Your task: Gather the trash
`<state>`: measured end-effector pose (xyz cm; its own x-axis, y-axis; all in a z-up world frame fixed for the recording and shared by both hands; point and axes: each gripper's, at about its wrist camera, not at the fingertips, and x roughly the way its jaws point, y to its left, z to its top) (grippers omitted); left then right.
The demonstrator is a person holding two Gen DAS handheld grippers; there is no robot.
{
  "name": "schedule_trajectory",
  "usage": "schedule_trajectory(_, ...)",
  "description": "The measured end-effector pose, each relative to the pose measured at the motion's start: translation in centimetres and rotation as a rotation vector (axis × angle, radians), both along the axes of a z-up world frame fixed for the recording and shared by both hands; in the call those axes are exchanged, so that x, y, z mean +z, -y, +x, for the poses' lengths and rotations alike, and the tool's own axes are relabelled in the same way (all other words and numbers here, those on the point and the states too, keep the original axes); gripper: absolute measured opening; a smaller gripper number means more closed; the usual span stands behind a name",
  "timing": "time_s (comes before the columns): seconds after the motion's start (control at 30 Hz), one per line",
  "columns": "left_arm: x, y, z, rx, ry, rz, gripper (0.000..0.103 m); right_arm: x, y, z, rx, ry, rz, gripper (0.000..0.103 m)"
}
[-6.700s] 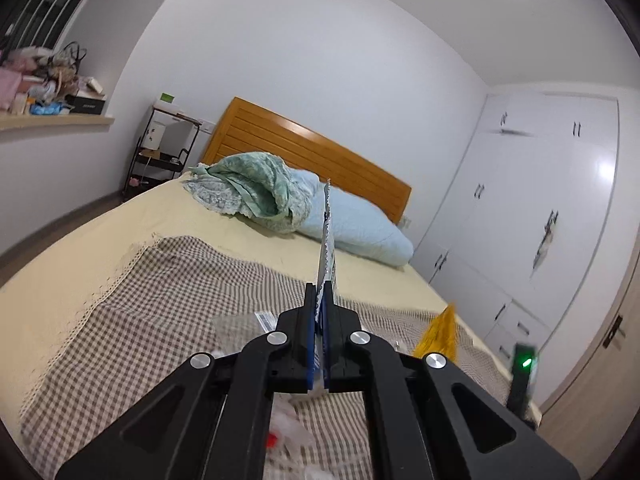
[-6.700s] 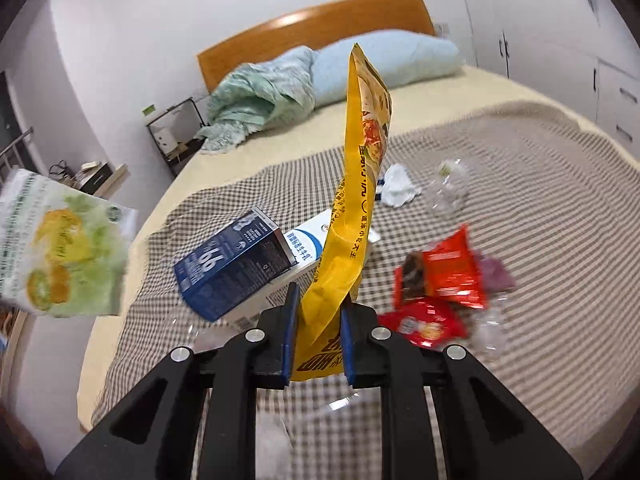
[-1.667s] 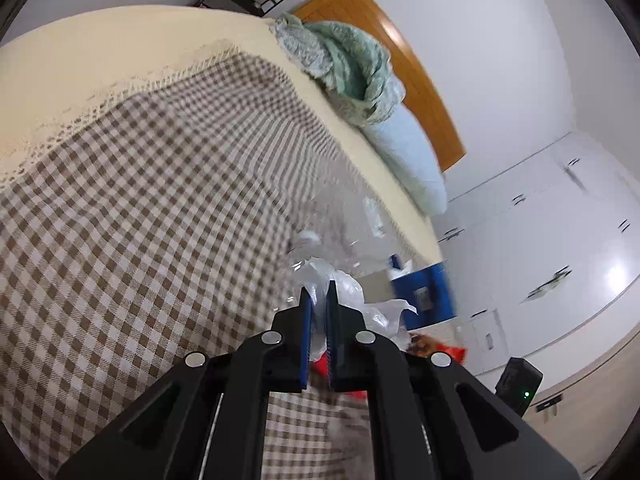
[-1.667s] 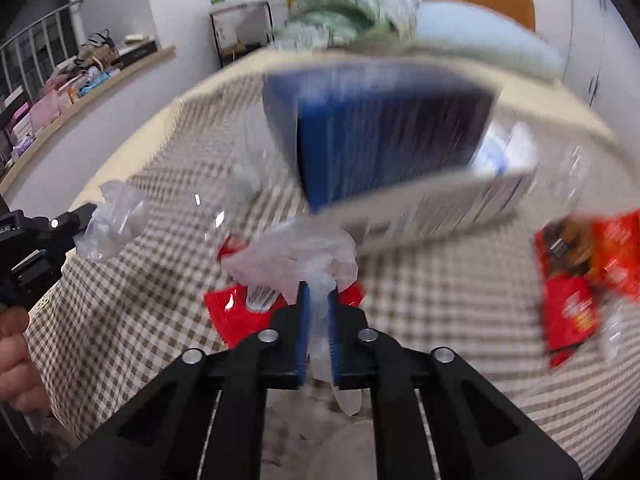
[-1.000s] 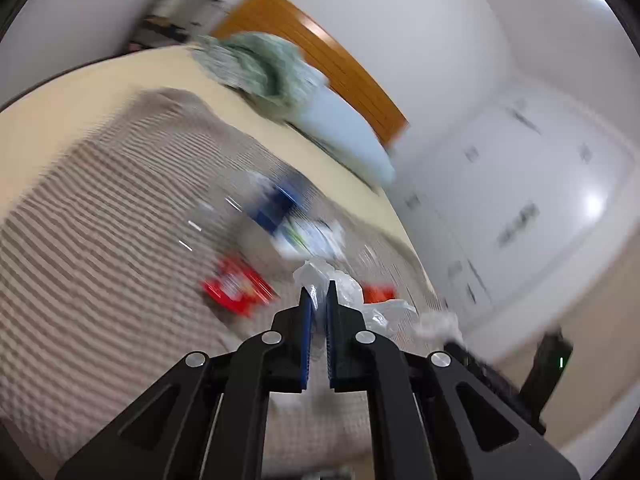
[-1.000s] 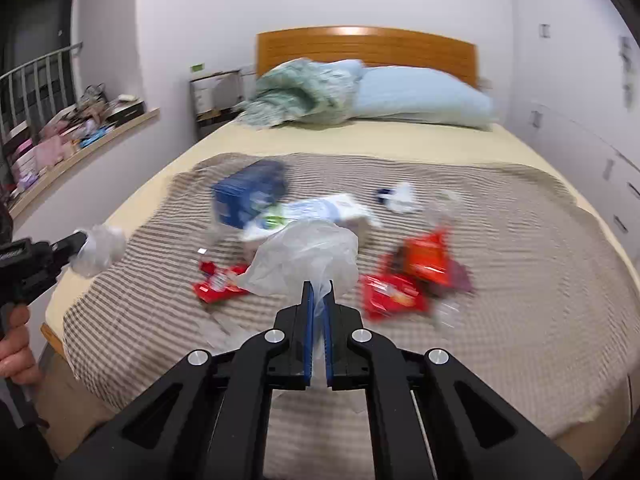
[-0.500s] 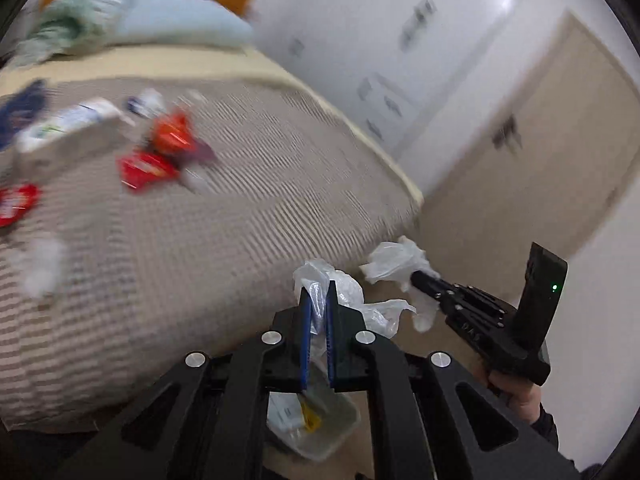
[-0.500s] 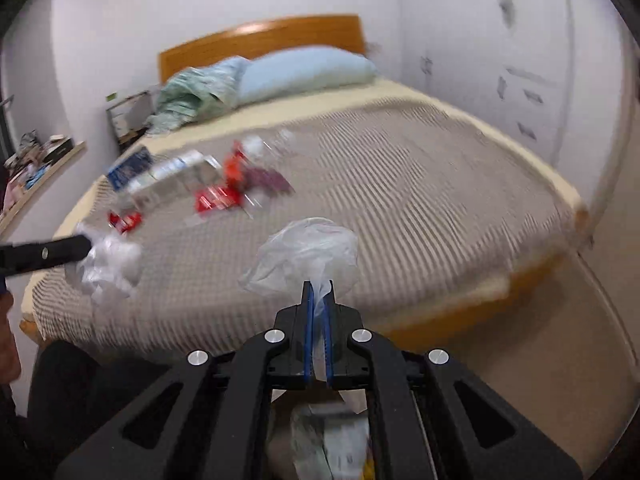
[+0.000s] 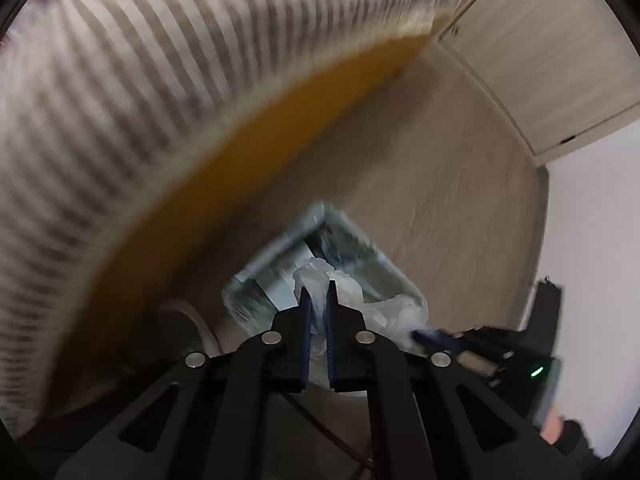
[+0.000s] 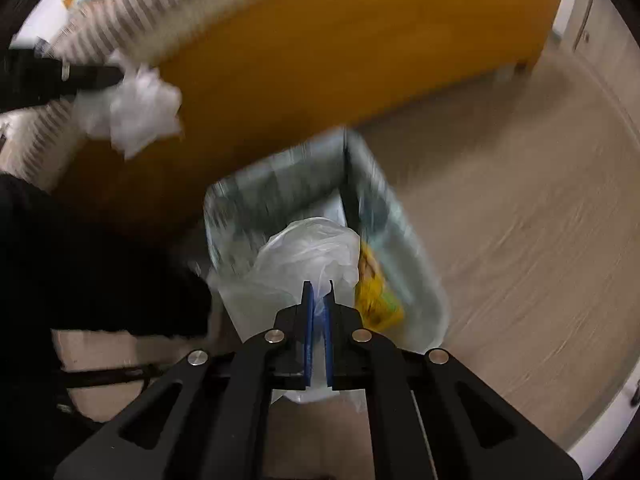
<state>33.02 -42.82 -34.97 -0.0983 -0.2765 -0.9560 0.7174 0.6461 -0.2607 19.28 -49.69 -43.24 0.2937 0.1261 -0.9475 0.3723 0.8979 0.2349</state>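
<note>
Light: soft, even indoor brightness; source unseen.
Blur: heavy motion streaks on checked blanket, floor and bin.
Sharp: left gripper and right gripper stay crisp.
Edges: fisheye bending, dark corner vignette.

A home bedroom: checkered-covered bed, wood floor, closet door.

Floor is pale wood-grain laminate, motion-blurred in both views. A bed with an orange-brown wooden frame stands on it, covered by a brown-and-white checked blanket that hangs over the frame's edge. A light wood-effect door meets a plain white wall at the corner; lighting is even and diffuse.
</note>
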Motion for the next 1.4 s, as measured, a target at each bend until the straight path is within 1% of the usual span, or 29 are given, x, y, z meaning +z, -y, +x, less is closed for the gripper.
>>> schedule_trajectory(0.03, -1.1, 0.4, 0.0, 0.0, -0.013, 0.024, 0.003, -1.1, -0.3, 0.1, 0.003, -0.021, 0.011, 0.005)
schedule_trajectory(0.07, -2.4, 1.1, -0.4, -0.013, -0.009, 0.062, 0.003, -2.7, -0.8, 0.2, 0.012, -0.055, 0.018, 0.005)
schedule_trajectory(0.1, -3.2, 1.5, -1.1, -0.033, 0.026, 0.096, 0.003, -3.9, -1.1, 0.2, 0.015, -0.08, 0.021, 0.005)
schedule_trajectory(0.13, -4.1, 2.0, -1.8, -0.071, 0.091, 0.14, 0.004, -5.8, -1.4, 0.3, 0.007, -0.117, 0.032, 0.005)
schedule_trajectory(0.17, -4.6, 1.9, -1.5, -0.083, 0.096, 0.152, 0.003, -7.8, -1.5, 0.2, 0.002, -0.149, 0.053, 0.005)
schedule_trajectory(0.2, -5.0, 1.8, -1.6, -0.087, 0.084, 0.156, 0.003, -9.9, -2.1, 0.5, 0.008, -0.2, 0.072, 0.006)
schedule_trajectory(0.23, -5.3, 1.7, -1.7, -0.083, 0.063, 0.153, 0.003, -11.5, -2.4, 0.6, 0.013, -0.252, 0.073, 0.01)
schedule_trajectory(0.27, -5.7, 1.2, -1.5, -0.084, 0.06, 0.157, 0.003, -12.3, -2.6, 0.5, 0.017, -0.28, 0.081, 0.014)
schedule_trajectory(0.3, -6.2, 1.1, -1.3, -0.085, 0.057, 0.169, 0.004, -13.1, -3.0, 0.4, 0.024, -0.29, 0.117, 0.025)
schedule_trajectory(0.33, -6.8, 1.0, -1.3, -0.082, 0.049, 0.194, 0.004, -13.1, -3.1, 0.2, 0.022, -0.28, 0.137, 0.04)
schedule_trajectory(0.4, -8.3, 1.3, -1.3, -0.088, 0.04, 0.258, 0.004, -12.2, -2.7, -0.4, 0.002, -0.245, 0.126, 0.057)
schedule_trajectory(0.5, -9.5, 1.9, -1.8, -0.117, 0.057, 0.297, 0.004, -10.4, -1.2, -1.3, -0.04, -0.201, 0.084, 0.058)
schedule_trajectory(0.6, -10.9, 2.6, -2.5, -0.141, 0.05, 0.317, 0.004, -8.1, 1.1, -2.0, -0.108, -0.146, 0.062, 0.058)
schedule_trajectory(0.63, -11.7, 3.0, -2.9, -0.148, 0.032, 0.324, 0.004, -7.0, 2.2, -2.7, -0.149, -0.118, 0.05, 0.058)
schedule_trajectory(0.7, -13.2, 3.7, -3.8, -0.164, -0.004, 0.342, 0.004, -5.6, 3.9, -3.6, -0.204, -0.088, 0.032, 0.058)
schedule_trajectory(0.77, -14.0, 4.3, -4.7, -0.181, -0.035, 0.344, 0.004, -4.8, 5.2, -4.4, -0.243, -0.081, 0.011, 0.058)
schedule_trajectory(0.87, -15.1, 5.3, -6.1, -0.214, -0.109, 0.31, 0.005, -3.6, 6.8, -5.5, -0.29, -0.079, -0.021, 0.058)
schedule_trajectory(0.9, -15.3, 5.6, -6.4, -0.218, -0.131, 0.291, 0.007, -3.5, 7.0, -5.9, -0.299, -0.081, -0.024, 0.058)
schedule_trajectory(0.93, -15.5, 5.7, -6.5, -0.219, -0.136, 0.287, 0.03, -3.5, 7.3, -6.0, -0.308, -0.086, -0.027, 0.058)
schedule_trajectory(0.97, -15.5, 5.8, -6.5, -0.211, -0.132, 0.286, 0.061, -3.7, 7.4, -6.2, -0.314, -0.094, -0.031, 0.058)
schedule_trajectory(1.0, -15.4, 5.7, -6.3, -0.196, -0.125, 0.274, 0.066, -3.9, 7.5, -6.4, -0.317, -0.104, -0.032, 0.058)
schedule_trajectory(1.03, -15.1, 5.6, -6.0, -0.179, -0.121, 0.246, 0.066, -4.0, 7.3, -6.4, -0.318, -0.11, -0.031, 0.058)
schedule_trajectory(1.13, -14.7, 5.4, -5.1, -0.136, -0.116, 0.234, 0.066, -4.3, 6.8, -6.4, -0.308, -0.115, -0.015, 0.058)
schedule_trajectory(1.2, -14.7, 5.1, -4.6, -0.116, -0.1, 0.256, 0.066, -4.4, 6.4, -6.3, -0.293, -0.114, -0.012, 0.058)
schedule_trajectory(1.33, -15.4, 4.9, -4.5, -0.123, -0.074, 0.298, 0.066, -4.4, 5.5, -5.9, -0.268, -0.119, -0.008, 0.058)
schedule_trajectory(1.4, -15.0, 4.6, -4.3, -0.111, -0.07, 0.297, 0.066, -4.3, 5.4, -5.8, -0.267, -0.12, -0.004, 0.058)
